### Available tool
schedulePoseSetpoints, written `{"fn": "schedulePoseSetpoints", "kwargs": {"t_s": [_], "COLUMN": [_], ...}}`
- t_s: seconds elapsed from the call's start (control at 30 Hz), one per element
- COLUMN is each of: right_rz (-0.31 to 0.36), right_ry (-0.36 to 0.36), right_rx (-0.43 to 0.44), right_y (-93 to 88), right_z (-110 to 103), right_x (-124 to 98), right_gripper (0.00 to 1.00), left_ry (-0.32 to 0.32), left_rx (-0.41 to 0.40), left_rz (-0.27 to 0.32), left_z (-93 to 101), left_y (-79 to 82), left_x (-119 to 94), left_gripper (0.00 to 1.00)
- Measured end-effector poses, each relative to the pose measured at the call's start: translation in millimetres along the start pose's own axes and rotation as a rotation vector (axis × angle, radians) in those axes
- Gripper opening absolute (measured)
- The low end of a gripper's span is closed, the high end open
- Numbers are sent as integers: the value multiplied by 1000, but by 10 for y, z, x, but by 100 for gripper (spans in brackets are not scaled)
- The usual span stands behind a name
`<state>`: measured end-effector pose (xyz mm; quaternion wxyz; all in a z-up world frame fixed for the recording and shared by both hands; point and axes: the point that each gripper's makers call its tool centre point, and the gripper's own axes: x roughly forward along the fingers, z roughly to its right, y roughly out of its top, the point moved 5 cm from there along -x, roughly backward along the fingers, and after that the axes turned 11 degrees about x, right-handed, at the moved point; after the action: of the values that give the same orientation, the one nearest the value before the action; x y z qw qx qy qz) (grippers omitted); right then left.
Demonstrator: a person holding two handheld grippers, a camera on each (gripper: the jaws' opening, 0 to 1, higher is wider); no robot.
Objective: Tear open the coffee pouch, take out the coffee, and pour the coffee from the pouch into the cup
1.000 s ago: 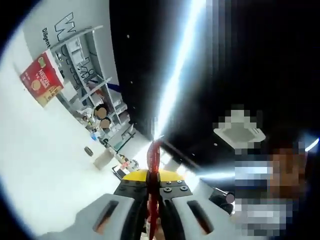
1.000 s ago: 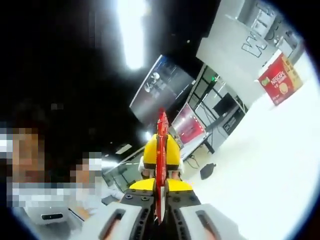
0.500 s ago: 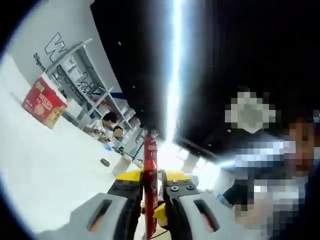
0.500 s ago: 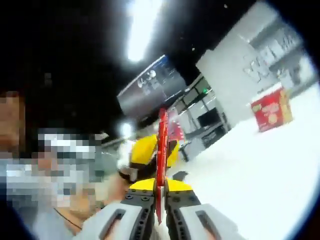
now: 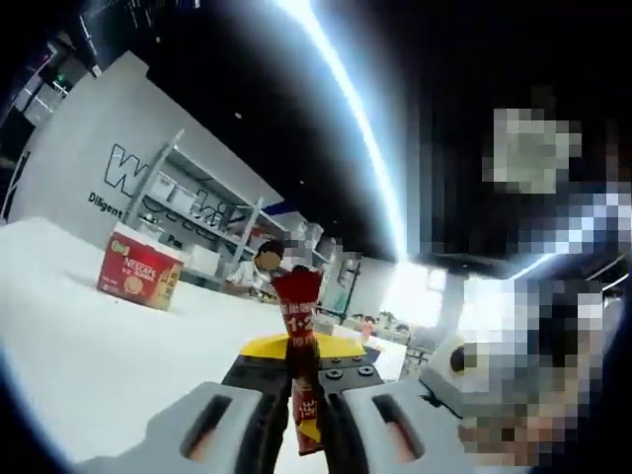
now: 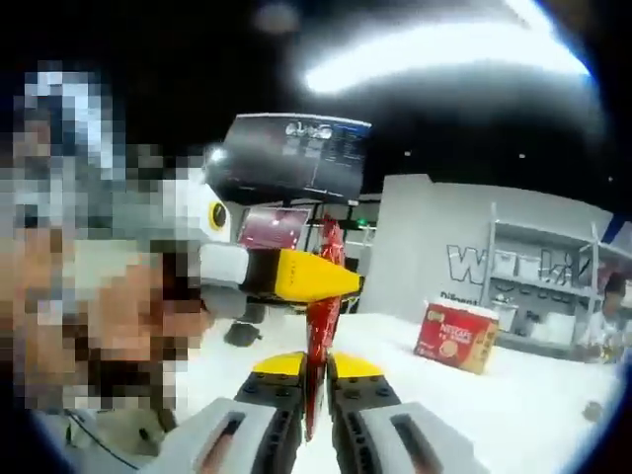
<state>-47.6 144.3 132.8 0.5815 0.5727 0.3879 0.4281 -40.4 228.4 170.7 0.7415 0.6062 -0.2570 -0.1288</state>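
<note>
1. Pinching the red coffee pouch (image 5: 299, 365) between closed jaws, the left gripper (image 5: 301, 420) holds it upright above the white tabletop (image 5: 79, 365).
2. The right gripper (image 6: 314, 420) clamps the same pouch (image 6: 321, 336) edge-on — the left gripper (image 6: 296, 278), yellow-tipped, meets it from the left.
3. A red Nescafe box (image 5: 139, 279) (image 6: 457, 337) stands near the tabletop's far edge.

red coffee stick pouch (image 5: 298, 365) standing between left claw (image 5: 299, 434) jaws | red Nescafe carton (image 5: 138, 279) sitting on white bench (image 5: 89, 375), left, behind pouch | metal shelving (image 5: 202, 222) standing behind carton | right claw (image 6: 314, 420) gripping pouch edge-on, carton lying right
</note>
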Motion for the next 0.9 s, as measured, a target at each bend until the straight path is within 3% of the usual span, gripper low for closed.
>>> {"fn": "schedulePoseSetpoints", "kwargs": {"t_s": [0.07, 0.23, 0.3, 0.4, 0.53, 0.7, 0.9], "right_rz": [16, 154, 180, 181, 137, 82, 61], "right_ry": [44, 90, 102, 112, 114, 86, 69], "right_rx": [83, 301, 332, 336, 330, 298, 313], "right_y": [4, 224, 326, 440, 454, 348, 371], "right_z": [35, 258, 294, 317, 299, 321, 330], "right_x": [-35, -198, -197, -118, -22, 20, -1], "right_gripper": [21, 24, 24, 24, 21, 16, 7], "left_ry": [46, 128, 118, 86, 96, 55, 55], "left_rx": [85, 254, 294, 429, 604, 588, 639], "left_rz": [-40, -81, -109, -166, -219, -200, -180], "left_z": [-111, -257, -188, -29, 156, 279, 308], "left_y": [-28, -59, -109, -194, -264, -266, -275], "left_x": [-42, -80, -39, 56, 142, 189, 183], "left_gripper": [9, 9, 9, 8, 8, 8, 11]}}
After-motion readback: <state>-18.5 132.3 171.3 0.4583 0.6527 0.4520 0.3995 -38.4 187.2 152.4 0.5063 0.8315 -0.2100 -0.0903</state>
